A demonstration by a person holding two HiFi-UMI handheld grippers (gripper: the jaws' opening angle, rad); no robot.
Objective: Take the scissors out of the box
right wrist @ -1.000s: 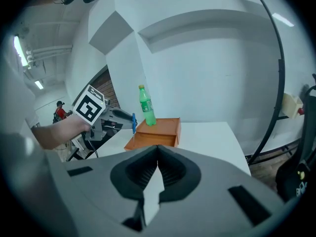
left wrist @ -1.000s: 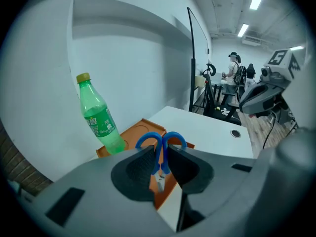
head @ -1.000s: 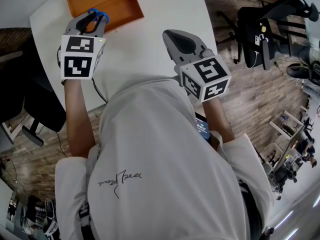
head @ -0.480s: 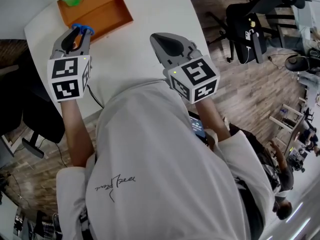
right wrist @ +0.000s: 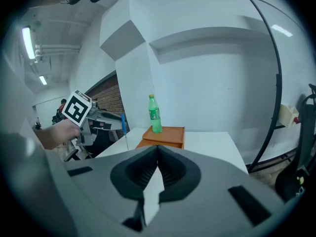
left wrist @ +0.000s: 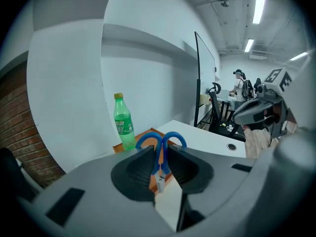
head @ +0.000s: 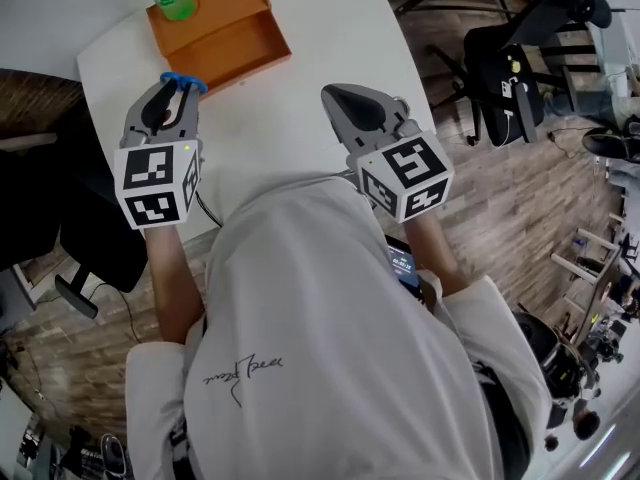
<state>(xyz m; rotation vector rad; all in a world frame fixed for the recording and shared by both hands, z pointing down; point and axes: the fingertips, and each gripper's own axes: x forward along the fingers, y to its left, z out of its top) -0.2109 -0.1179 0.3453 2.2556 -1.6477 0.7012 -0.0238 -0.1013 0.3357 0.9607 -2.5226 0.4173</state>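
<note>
left tool [left wrist: 160,154] is clamped on the blue-handled scissors [left wrist: 161,143] just below the loops, holding them above the desk [head: 300,78], clear of the orange box [head: 225,28]. right tool [right wrist: 157,164] is closed and empty. scissors look light, stiff, probably slippery

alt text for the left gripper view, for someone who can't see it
The left tongs are closed on a pair of blue-handled scissors, with the handles pointing away from the camera. Beyond them are a green bottle and an orange box on a white table, and the right tongs show at the far right.
</note>
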